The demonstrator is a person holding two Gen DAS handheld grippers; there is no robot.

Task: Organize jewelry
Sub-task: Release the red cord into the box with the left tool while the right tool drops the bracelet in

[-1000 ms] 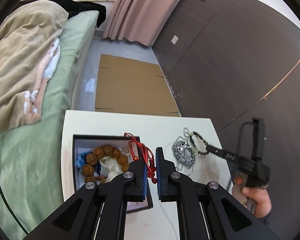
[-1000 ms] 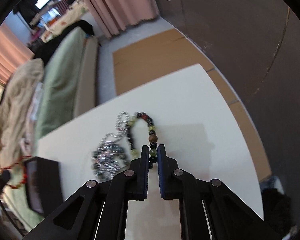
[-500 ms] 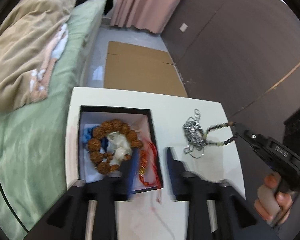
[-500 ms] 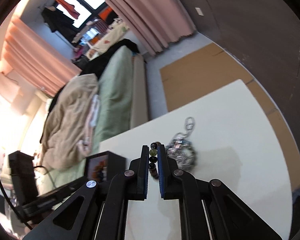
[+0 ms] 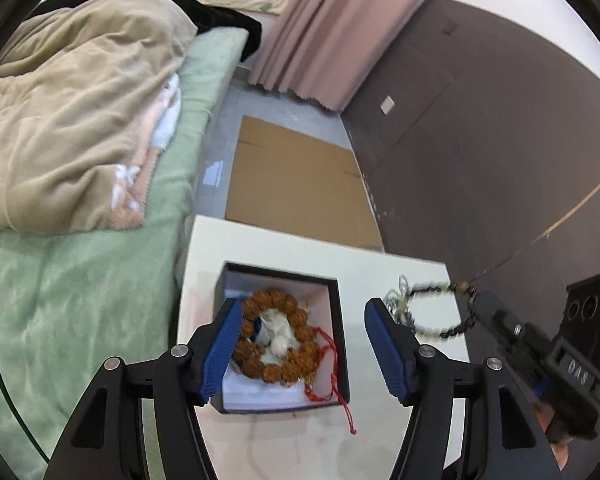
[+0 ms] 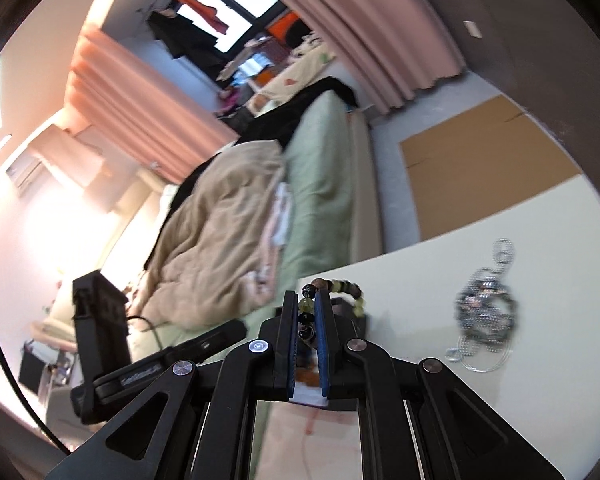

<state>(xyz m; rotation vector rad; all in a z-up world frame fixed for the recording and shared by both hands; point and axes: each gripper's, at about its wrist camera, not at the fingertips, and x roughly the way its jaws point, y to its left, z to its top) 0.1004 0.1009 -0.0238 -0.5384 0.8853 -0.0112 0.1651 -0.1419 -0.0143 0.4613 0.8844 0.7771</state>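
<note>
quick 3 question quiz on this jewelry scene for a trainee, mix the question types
1. True or false: the brown bead bracelet lies inside the black box.
2. Which gripper holds the mixed bead bracelet? A left gripper B right gripper
3. What lies loose on the white table?

Key: 1 true. 2 B; the left's jaws are opening with nothing gripped. 3 the silver chain.

The left gripper (image 5: 302, 344) points steeply downward, its jaws opening with nothing pressed between the blue pads. The right gripper (image 6: 308, 330) is raised and angled down more gently, its jaws clamped tight on a bead bracelet (image 6: 332, 292) that loops out past the fingertips.
</note>
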